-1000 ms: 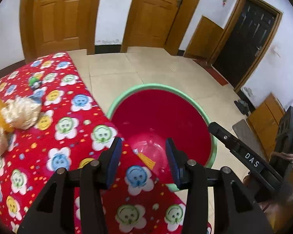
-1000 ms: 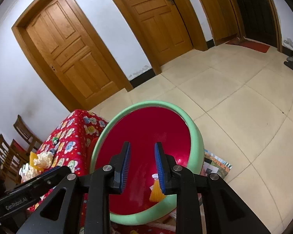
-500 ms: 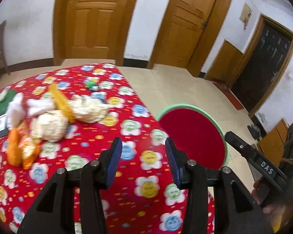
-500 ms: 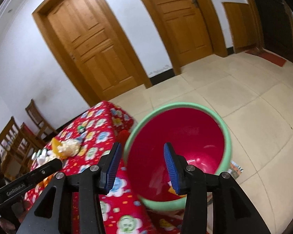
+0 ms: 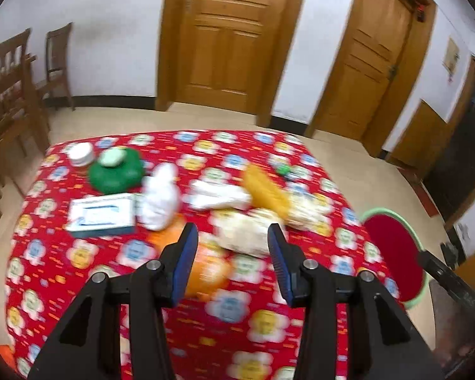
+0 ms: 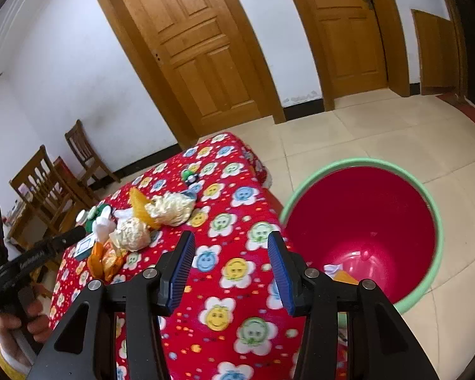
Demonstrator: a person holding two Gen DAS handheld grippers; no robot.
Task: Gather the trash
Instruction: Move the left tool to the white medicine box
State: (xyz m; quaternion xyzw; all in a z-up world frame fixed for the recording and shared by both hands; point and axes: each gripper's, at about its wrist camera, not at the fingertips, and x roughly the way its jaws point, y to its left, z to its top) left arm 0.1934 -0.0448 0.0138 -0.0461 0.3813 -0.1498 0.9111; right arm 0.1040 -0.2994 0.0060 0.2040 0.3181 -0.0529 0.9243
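Over the red flowered surface (image 5: 224,342) our left tool (image 5: 230,255) hangs with its jaws apart and nothing between the pads; beyond it, and not yet reached, lies the trash: a crumpled pale wrapper (image 5: 243,231), an orange packet (image 5: 205,269) and a yellow bag (image 5: 266,186), all bunched together. Our right tool (image 6: 230,261) is also empty; its jaws have just been opening, and they now stand apart above the cloth, beside the red bin (image 6: 361,221), where a few scraps already lie at the bottom.

The risks, as we judge them: the pieces touch one another, so a pinch on one may drag or scatter its neighbours toward the edge. The wrappers look light and crinkly and could slip from a shallow grip. The tissue box (image 5: 103,215) and green lid (image 5: 117,171) sit close by, and we might sweep them in by mistake. The left view is blurred, so our aim there is uncertain.
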